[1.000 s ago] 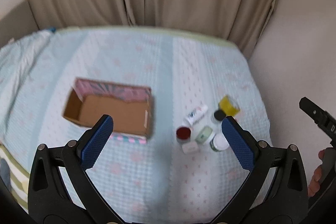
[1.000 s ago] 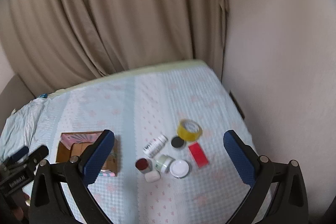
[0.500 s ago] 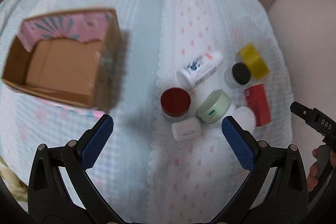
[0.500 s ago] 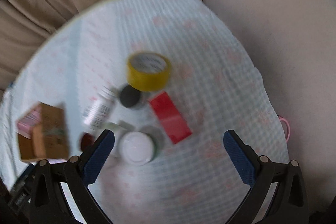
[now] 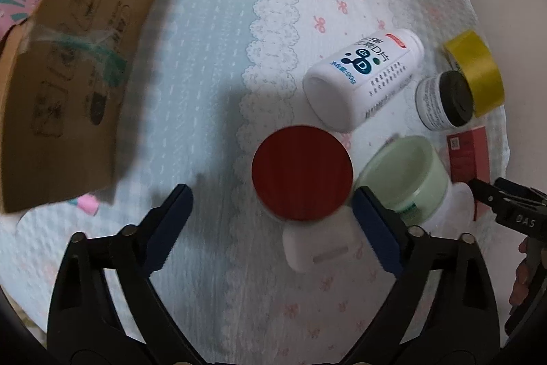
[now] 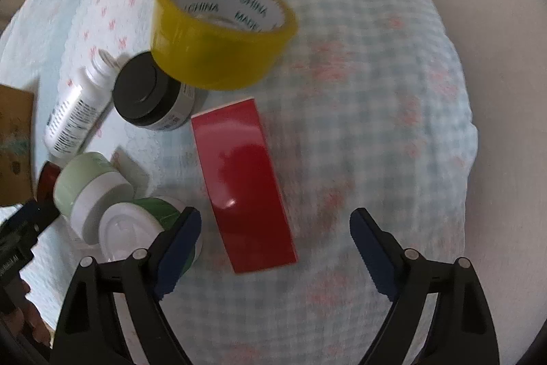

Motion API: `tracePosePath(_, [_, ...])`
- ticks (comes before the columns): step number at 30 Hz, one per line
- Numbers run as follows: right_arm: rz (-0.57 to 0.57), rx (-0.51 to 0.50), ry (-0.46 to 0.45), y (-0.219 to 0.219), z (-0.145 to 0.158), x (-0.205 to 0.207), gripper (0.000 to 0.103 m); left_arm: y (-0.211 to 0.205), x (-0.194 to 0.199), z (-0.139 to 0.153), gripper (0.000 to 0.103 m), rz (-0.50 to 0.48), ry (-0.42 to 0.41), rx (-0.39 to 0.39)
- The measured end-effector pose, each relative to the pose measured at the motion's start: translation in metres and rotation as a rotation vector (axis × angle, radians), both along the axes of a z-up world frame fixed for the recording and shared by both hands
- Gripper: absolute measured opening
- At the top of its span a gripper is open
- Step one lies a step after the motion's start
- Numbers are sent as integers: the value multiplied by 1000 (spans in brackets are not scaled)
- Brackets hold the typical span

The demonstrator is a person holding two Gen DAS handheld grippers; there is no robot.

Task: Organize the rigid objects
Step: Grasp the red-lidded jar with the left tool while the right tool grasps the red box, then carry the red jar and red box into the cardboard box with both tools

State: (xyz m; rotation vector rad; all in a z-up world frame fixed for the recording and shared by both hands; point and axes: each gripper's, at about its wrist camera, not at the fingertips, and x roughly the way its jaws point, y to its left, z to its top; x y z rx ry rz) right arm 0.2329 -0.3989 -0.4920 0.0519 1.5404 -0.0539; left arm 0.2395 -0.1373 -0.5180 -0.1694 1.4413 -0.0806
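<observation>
We've got the left claw (image 5: 271,221) spread wide, nothing in it, hovering right over the red-lidded jar (image 5: 302,172) w/ its blue pads (image 5: 377,230) either side but not touching. Just below the jar, a small white case (image 5: 319,247) lies flat on the bed cover (image 5: 205,74). To the right, the pale green jar (image 5: 408,175) sits tilted, touching the red lid's edge. Above it a white vitamin bottle (image 5: 364,77) lies on its side, label up. Farther right: black-lidded jar (image 5: 444,101) beside the yellow tape roll (image 5: 477,70), and a sliver of the red box (image 5: 470,153) at the edge. Cardboard box (image 5: 68,70) is off to the left, well apart from the cluster, blurred.

Over to our right claw (image 6: 275,242): also wide open, holding nothing, pads (image 6: 371,248) straddling the near end of the red box (image 6: 244,183), which lies flat on the checked cover (image 6: 376,91). No contact yet. Yellow tape roll (image 6: 222,29) sits beyond it, "MADE IN CHINA" readable inside the core, leaning on the black-lidded jar (image 6: 150,91). Left of the box: white-lidded green jar (image 6: 136,228) just by the left pad, pale green jar (image 6: 90,183) beside it, vitamin bottle (image 6: 77,112) behind. Left claw's tip (image 6: 20,228) pokes in at the far left.
</observation>
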Motion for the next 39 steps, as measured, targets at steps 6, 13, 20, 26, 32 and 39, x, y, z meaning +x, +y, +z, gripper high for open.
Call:
tracePosePath(6, [74, -12, 47, 9, -28, 12, 53, -11, 11, -17, 56, -62, 17, -19])
tracePosePath(13, [115, -3, 54, 12, -43, 12, 40, -15, 14, -18, 52, -90, 5, -14])
tracePosePath(20, [67, 18, 27, 8, -26, 4, 40, -23, 12, -6, 52, -117, -28, -3])
tracePosePath(26, [-19, 63, -27, -18, 9, -10, 39, -21, 7, 41, 52, -123, -114, -25])
tracePosePath(32, [-62, 82, -152, -29, 71, -28, 39, -5, -5, 111, 52, -131, -217, -40])
tracePosePath(39, [-95, 151, -291, 16, 157, -49, 40, 26, -29, 208, 52, -125, -350, -44])
